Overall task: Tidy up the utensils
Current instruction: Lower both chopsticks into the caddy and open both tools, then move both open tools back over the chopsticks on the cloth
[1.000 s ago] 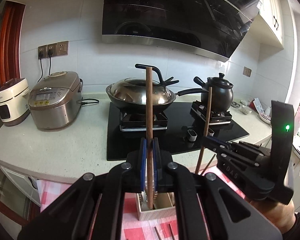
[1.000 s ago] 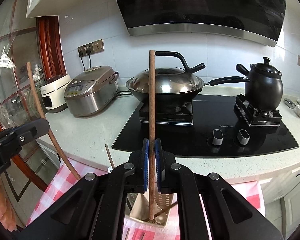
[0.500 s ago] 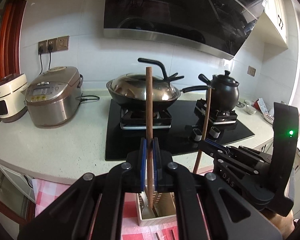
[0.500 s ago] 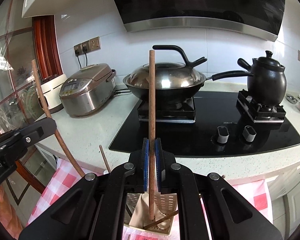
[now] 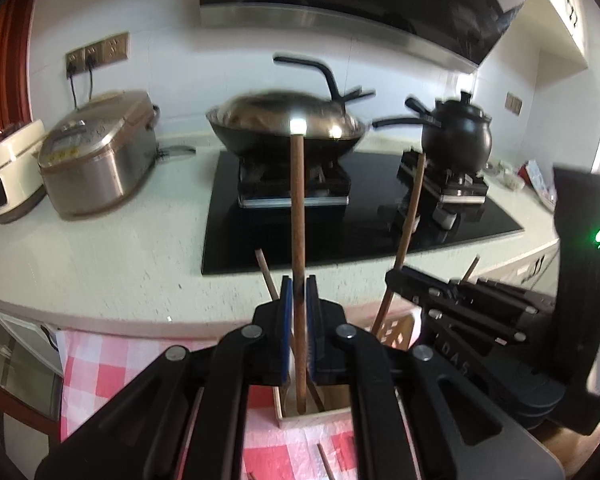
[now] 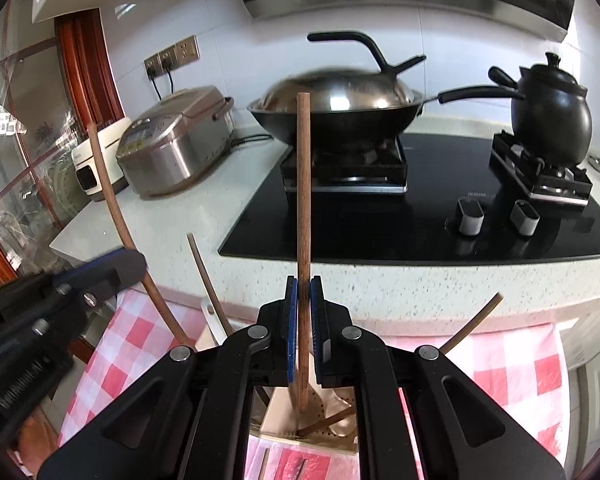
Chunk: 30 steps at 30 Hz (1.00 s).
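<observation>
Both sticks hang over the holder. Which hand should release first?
Left: left gripper's fingers have just been opening, left stick between them, tip down in the holder. Right gripper clamps right stick.

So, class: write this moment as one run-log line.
left gripper: jaws just opening, brown chopstick between | right gripper: shut on second chopstick | both tips in utensil holder

A wok [image 6: 336, 114] sits on the stove [image 6: 420, 216], rice cooker [image 6: 176, 146] to its left, kettle [image 6: 550, 114] to its right.

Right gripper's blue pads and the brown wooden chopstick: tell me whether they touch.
Touching. The right wrist view shows the right gripper with both blue pads pressed against the upright brown wooden chopstick, with no gap on either side.
</observation>
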Motion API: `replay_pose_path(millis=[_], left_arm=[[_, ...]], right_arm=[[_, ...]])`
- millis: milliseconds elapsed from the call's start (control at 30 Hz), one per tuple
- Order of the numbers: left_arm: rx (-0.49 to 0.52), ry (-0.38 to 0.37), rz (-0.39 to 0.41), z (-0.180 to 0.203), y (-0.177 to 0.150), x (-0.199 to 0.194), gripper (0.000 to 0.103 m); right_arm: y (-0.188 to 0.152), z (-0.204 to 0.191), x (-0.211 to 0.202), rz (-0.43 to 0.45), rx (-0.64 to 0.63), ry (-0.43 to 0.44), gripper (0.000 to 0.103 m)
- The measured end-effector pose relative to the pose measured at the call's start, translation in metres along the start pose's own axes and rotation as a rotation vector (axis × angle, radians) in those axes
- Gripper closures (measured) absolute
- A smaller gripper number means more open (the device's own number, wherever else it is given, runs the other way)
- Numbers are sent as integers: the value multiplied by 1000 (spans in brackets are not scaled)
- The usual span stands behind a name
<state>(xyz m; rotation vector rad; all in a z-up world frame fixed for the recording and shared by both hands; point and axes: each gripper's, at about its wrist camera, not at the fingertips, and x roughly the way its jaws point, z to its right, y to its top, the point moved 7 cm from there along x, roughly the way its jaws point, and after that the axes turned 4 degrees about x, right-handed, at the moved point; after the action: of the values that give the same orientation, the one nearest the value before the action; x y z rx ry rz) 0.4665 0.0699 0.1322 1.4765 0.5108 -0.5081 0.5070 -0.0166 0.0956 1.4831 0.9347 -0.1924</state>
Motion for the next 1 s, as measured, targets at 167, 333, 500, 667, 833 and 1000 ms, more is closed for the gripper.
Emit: replay_pose_path(millis=[167,333,500,667,833,1000], left_arm=[[-5,-2,-14,-1,-8,7,67],[-29,-5,7,-7,-12,-7,67],[-75,-7,36,-17,-32,-33,64],[-100,-2,26,-20,-70,-53,63],[-121,30,-5,-25,-123,-69,59],[-182,-3,-64,-25,-187,-75,61]], right_arm=[[0,7,0,6,6,-24,67],[1,14,-15,45,-9,-49,55],[-10,31,-46,110,10,-92,46],[-52,52,-68,112,51,-114,43],[-111,66,-79,66,89,-122,41],[-179,73,-82,-2,103,-141,39]])
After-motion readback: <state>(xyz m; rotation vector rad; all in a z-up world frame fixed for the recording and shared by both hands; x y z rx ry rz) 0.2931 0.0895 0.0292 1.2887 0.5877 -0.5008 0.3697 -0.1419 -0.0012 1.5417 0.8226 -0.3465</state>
